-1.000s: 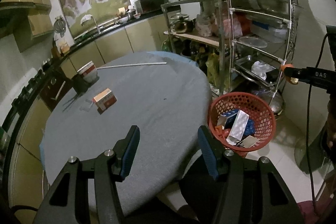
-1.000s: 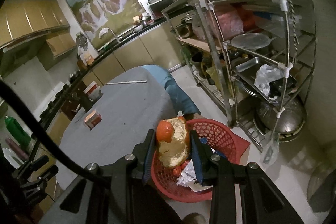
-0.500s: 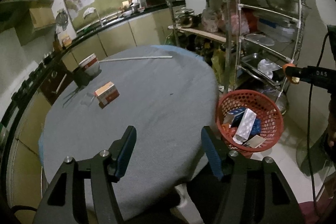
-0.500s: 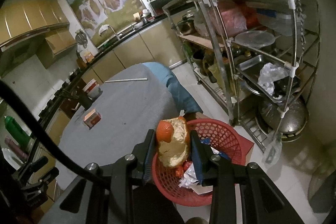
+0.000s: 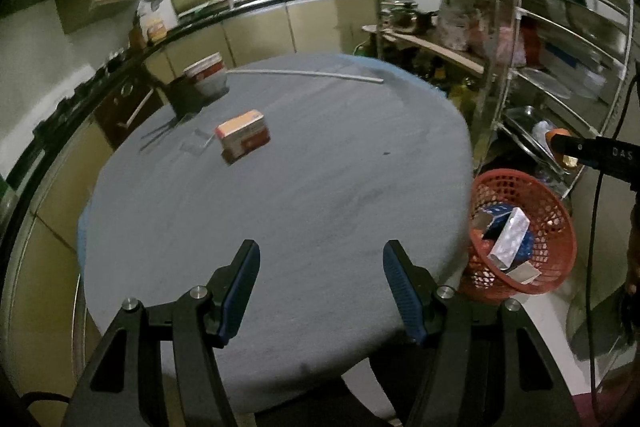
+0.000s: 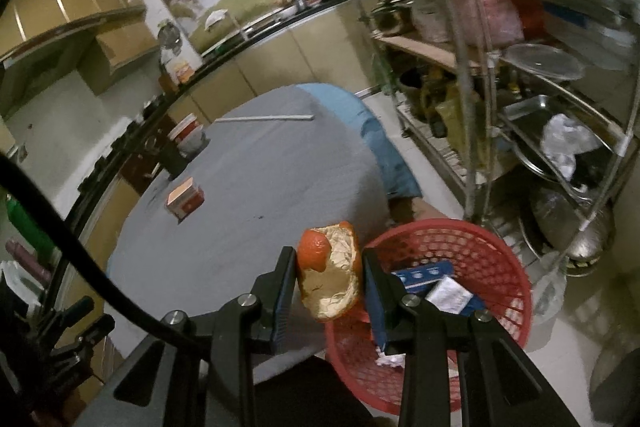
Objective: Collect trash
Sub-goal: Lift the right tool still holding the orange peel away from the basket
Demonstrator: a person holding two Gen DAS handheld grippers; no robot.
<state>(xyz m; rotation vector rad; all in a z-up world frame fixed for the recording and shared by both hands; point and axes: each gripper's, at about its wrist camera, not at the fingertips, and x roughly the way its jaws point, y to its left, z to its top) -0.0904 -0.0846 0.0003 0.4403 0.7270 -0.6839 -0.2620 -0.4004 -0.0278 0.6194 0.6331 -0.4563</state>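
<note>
two grippers: right gripper [image 6: 329, 287] pinches orange peel [image 6: 330, 281] beside red basket [image 6: 512, 267], left gripper [image 5: 320, 287] spread wide above table [image 5: 320, 167]

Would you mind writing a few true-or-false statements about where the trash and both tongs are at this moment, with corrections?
1. The right tongs grip an orange peel. True.
2. The left tongs hold the small carton. False: they are open and empty; the small carton lies on the table.
3. The red basket stands on the table. False: it sits on the floor beside the table.
4. The basket already holds boxes. True.
5. The orange peel lies inside the basket. False: it is clamped just above the basket's rim.
</note>
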